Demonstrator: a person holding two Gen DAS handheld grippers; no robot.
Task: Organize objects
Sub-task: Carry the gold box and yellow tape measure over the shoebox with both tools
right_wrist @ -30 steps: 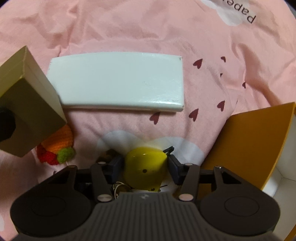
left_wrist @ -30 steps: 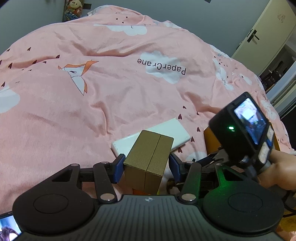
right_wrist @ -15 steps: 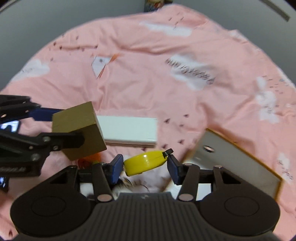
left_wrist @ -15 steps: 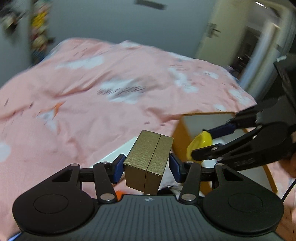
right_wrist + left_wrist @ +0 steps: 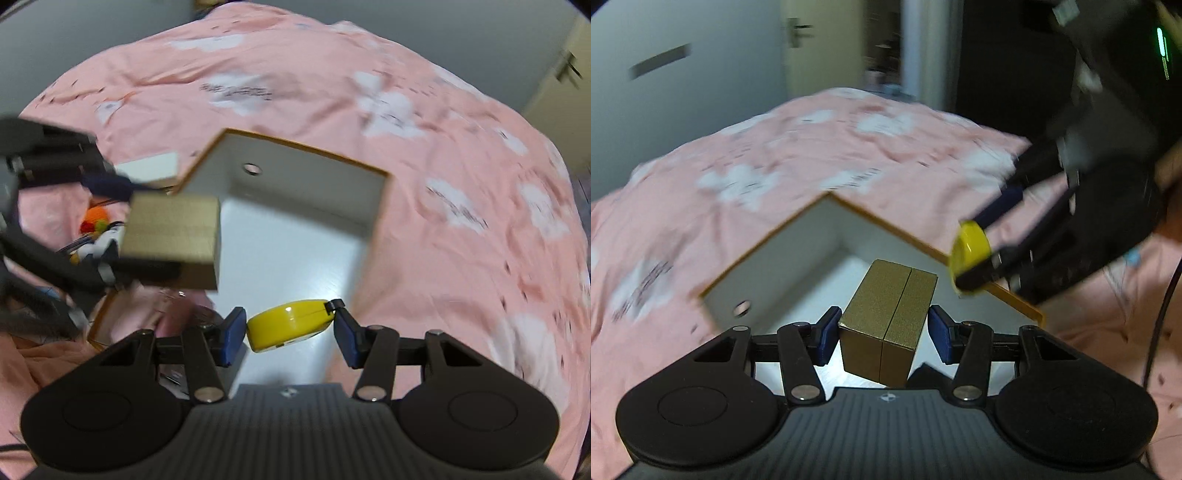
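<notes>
1. We hold a gold box (image 5: 888, 328) pinched in the left gripper (image 5: 882, 334), hanging over the open bin (image 5: 798, 254) on the pink bedspread (image 5: 701, 192)
2. The right gripper (image 5: 290, 332) pinches a yellow tape measure (image 5: 288, 323) above the bin floor
3. We judge it best to lower each piece near the floor before spreading the fingers
4. Set them apart, box toward one wall, so neither lands on the other
</notes>
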